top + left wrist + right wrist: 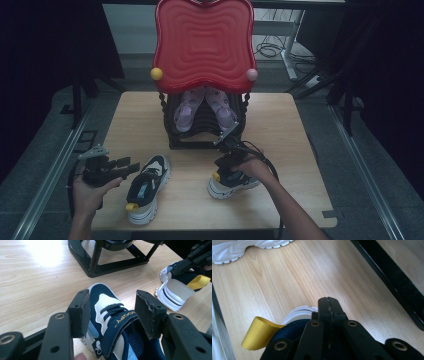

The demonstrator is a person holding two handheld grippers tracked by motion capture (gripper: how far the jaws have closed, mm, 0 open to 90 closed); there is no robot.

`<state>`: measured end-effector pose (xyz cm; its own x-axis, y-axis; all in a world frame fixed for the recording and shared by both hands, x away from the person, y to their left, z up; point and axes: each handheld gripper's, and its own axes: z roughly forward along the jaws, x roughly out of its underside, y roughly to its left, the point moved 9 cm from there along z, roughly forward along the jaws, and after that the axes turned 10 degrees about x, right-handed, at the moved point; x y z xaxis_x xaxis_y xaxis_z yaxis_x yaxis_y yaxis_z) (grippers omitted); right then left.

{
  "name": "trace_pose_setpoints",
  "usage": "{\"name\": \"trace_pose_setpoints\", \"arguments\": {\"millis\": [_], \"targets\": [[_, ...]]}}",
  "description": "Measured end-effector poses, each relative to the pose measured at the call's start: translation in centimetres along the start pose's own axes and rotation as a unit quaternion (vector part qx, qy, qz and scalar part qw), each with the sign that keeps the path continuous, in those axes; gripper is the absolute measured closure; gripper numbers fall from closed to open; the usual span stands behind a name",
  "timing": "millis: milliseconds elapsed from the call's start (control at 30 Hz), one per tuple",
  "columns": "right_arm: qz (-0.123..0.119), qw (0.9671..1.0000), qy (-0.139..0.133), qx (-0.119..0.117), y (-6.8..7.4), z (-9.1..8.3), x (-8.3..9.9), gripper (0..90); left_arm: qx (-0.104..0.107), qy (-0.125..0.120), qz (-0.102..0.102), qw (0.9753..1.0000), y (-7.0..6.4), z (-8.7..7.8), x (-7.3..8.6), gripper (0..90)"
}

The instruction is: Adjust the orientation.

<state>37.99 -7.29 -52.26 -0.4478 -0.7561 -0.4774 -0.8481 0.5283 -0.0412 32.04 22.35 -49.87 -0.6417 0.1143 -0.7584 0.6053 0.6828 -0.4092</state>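
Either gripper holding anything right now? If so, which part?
The right gripper is shut on the right sneaker, pinching its heel collar beside the yellow pull loop. The left gripper is open, straddling the left sneaker without clamping it.

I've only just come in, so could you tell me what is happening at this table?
A person is handling a pair of navy-and-white sneakers. The right gripper is shut on the heel collar of the right sneaker, by its yellow pull tab. The left gripper is open, its fingers either side of the left sneaker. Purple sandals sit on the shoe rack behind.
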Motion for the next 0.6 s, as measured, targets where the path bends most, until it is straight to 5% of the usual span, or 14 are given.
{"name": "trace_pose_setpoints", "arguments": {"millis": [600], "targets": [[-0.075, 0.9964, 0.038, 0.002, 4.0, -1.9, 3.1, 89.7, 0.0, 0.0, -0.001, 1.0, 0.1, 0.0, 0.0, 46.5]]}}
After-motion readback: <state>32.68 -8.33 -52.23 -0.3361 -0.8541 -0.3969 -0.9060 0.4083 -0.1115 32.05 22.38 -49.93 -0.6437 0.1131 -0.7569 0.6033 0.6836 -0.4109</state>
